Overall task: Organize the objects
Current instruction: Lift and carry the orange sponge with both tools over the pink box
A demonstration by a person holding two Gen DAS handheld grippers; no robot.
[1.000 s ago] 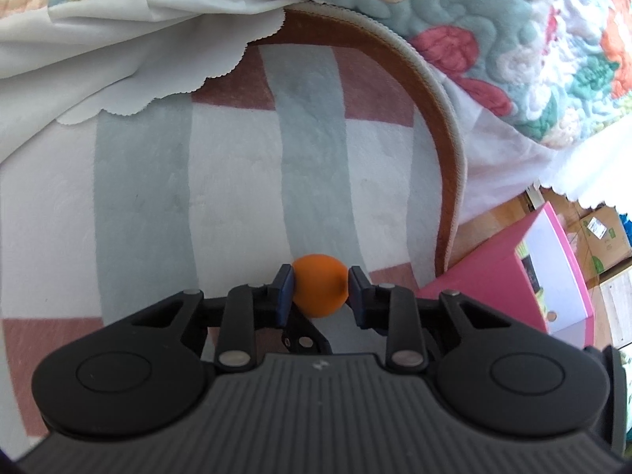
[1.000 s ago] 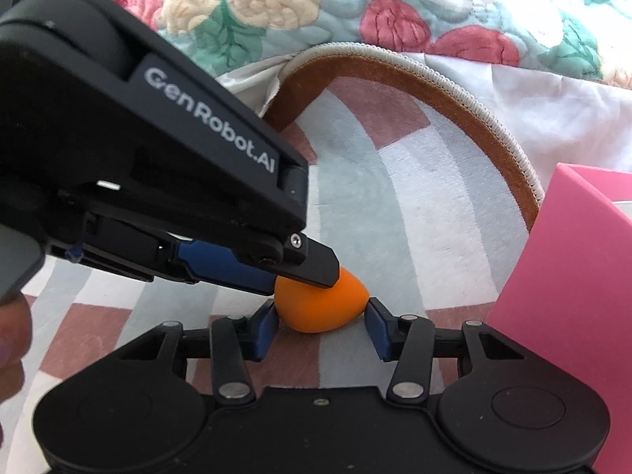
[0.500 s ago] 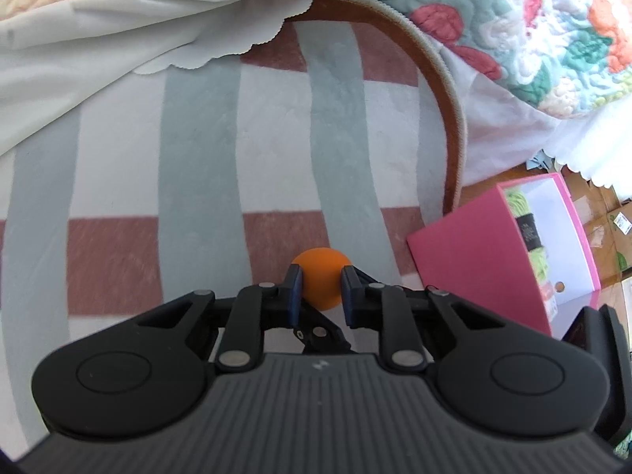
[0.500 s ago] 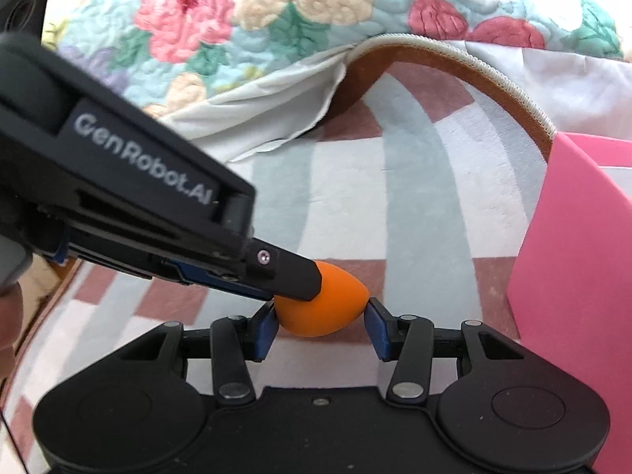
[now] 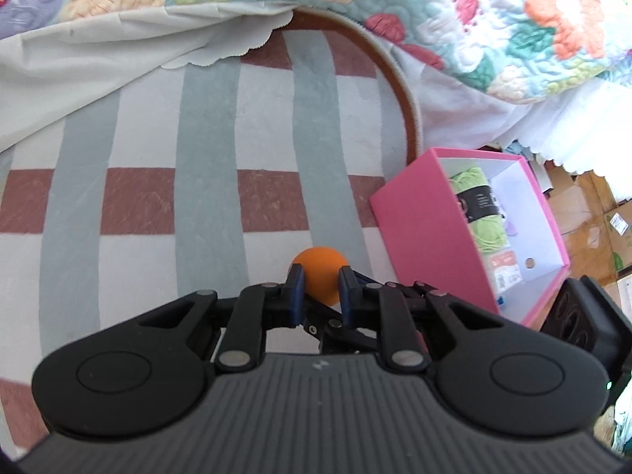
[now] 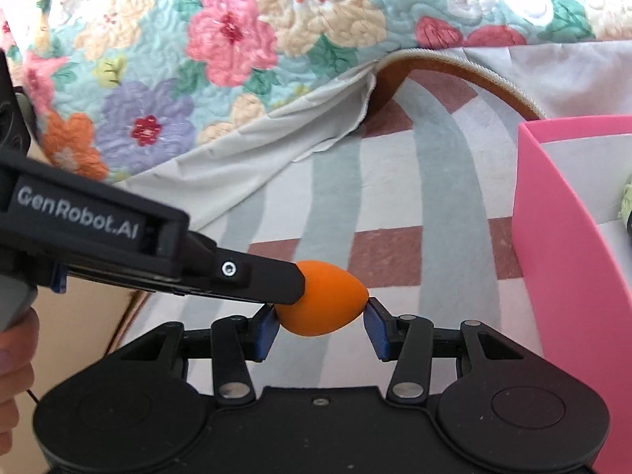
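Both tongs are on the same thing here, an orange egg-shaped sponge (image 6: 322,302). The left gripper (image 5: 320,290) has its blue pads clamped together on the fat end, squeezed tight; its jaws have just been closing with the sponge between them. The right gripper (image 6: 322,326) has its jaws apart around the sponge's sides: the left pad touches it, and the right pad sits right at the pointed tip, so I can't tell if that one is really pressing. In the right wrist view the left gripper's long black body comes in from the left edge, with a bit of a hand (image 6: 15,359) behind it.

The sponge is held up above a striped rug (image 5: 138,197), white with grey-green bands and brick-red blocks, over the part of the rug near its right edge.

Just beside that, at the rug's right edge, sits an open pink box (image 5: 418,229) with white insides. In it there's a ball of light green yarn (image 5: 480,213) with a black label, plus some smaller bits I can't make out.

Further back, the rug's curved brown border (image 5: 407,106) runs under a white sheet (image 5: 98,51), and above that hangs a flowery quilt (image 6: 237,39). Off past the box are cardboard boxes (image 5: 592,213) on the floor.
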